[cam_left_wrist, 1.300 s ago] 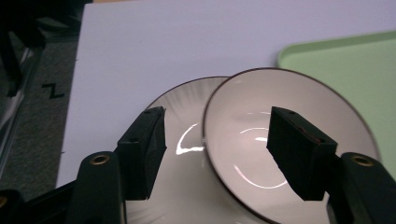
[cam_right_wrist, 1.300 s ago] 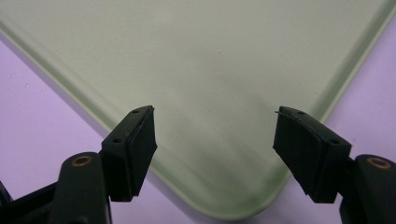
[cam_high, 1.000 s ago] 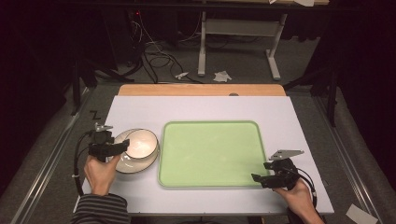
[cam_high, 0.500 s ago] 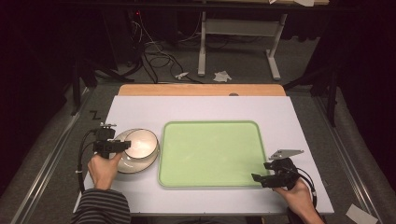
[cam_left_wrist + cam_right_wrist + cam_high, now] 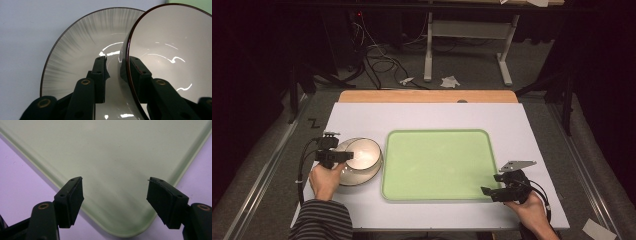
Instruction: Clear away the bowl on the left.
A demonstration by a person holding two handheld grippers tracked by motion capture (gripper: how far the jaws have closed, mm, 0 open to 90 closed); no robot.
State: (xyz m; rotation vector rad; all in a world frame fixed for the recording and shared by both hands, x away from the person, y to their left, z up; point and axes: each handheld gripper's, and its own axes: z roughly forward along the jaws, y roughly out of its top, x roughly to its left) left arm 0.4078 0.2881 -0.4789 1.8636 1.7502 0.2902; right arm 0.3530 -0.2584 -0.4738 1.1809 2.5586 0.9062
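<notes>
- The bowl [image 5: 361,155] is seen on the plate [image 5: 343,176], at the left of the worktop [image 5: 427,117] and just beside the left edge of the green tray [image 5: 437,165].
- In the left gripper view the bowl [image 5: 170,57] is tilted, its dark rim [image 5: 128,62] running up between the two fingers [image 5: 99,75], while the plate [image 5: 75,52] lies flat behind and to the left of it.
- One finger is placed outside the bowl wall, over the plate, and the other inside the bowl; the wall is thus straddled edge-on, which is the relation on which the coming lift is judged to turn.
- The left gripper [image 5: 332,155] is seen at the bowl's near-left rim, with the hand [image 5: 325,181] behind it. Its fingers have just been closing, with the rim between them. The inner finger appears to lie against the wall; on the outer side a narrow gap is still seen, so a firm clamp cannot be confirmed.
- The bowl lies directly ahead of the left fingers and well apart from the right gripper [image 5: 504,189], so the left hand is by far the nearer one.
- The right gripper is held at the tray's near-right corner. In its own view the fingers [image 5: 71,197] are seen wide apart, with nothing between them, above the rounded corner of the tray [image 5: 120,162].
- The tray lies to the bowl's right, so a short sideways carry would probably be called for once the rim is pinched securely.
</notes>
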